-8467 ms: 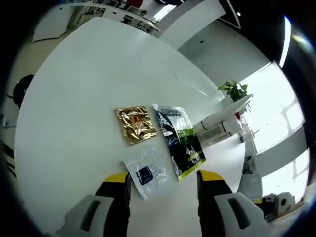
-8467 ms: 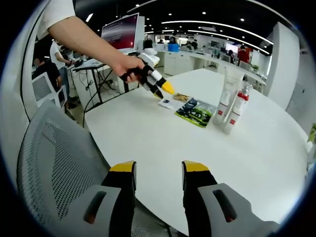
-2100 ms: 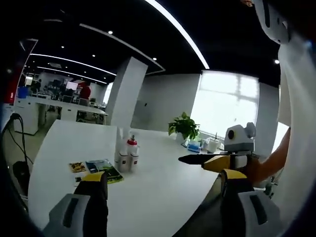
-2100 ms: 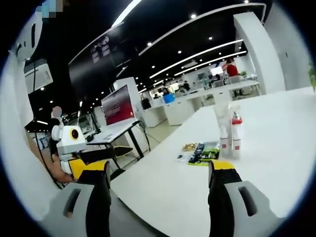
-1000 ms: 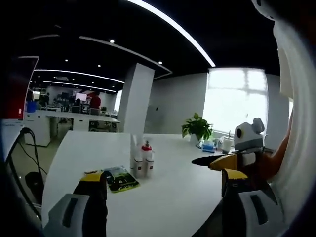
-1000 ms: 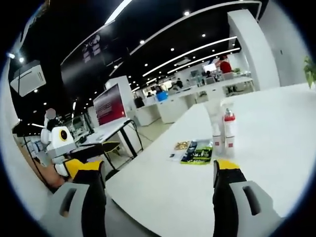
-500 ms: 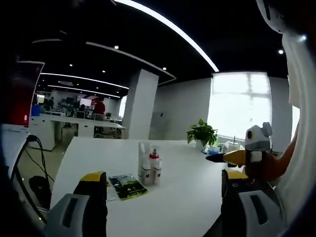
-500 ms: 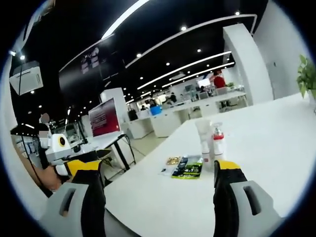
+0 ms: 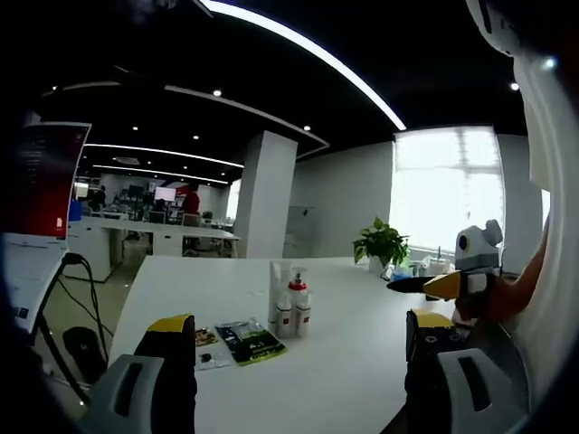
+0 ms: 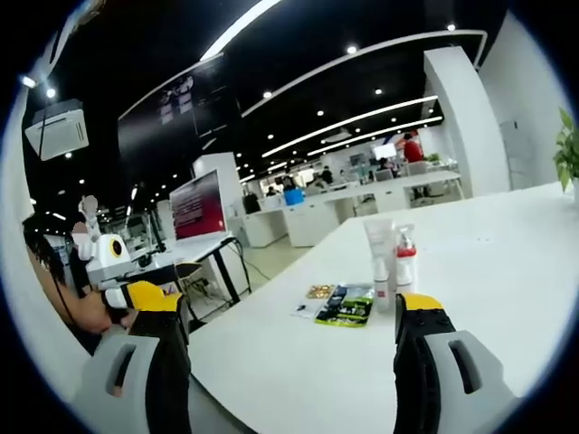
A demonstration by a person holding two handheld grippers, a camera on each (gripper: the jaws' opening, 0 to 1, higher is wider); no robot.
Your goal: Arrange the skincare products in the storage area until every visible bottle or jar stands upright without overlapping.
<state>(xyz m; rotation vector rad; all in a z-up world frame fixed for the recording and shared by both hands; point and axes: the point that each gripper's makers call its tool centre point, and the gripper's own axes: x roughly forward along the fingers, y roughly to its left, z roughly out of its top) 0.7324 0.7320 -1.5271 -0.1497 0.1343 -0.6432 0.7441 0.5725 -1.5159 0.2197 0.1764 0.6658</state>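
Both grippers hang above the near edge of the white table (image 9: 344, 362), each with its jaws spread wide and nothing between them. The left gripper (image 9: 294, 339) looks across the table; the right gripper (image 10: 288, 321) does the same from the other side.

In the left gripper view two skincare bottles stand upright and touching: a white tube (image 9: 281, 311) and a red-capped bottle (image 9: 298, 307) just right of it. Left of them three sachets lie flat: a dark green one (image 9: 249, 341) nearest the bottles, then a gold one (image 9: 204, 338) and a white one (image 9: 213, 358). A potted plant (image 9: 381, 244) stands at the far right edge. The right gripper's yellow tip juts in from the right, held by a hand (image 9: 488, 298).

Compared with half a second ago, the bottles and sachets sit slightly further right and lower in the left gripper view, since the camera has swung; they lie as before on the table. In the right gripper view the left gripper's yellow tip, at far left, now sits higher.
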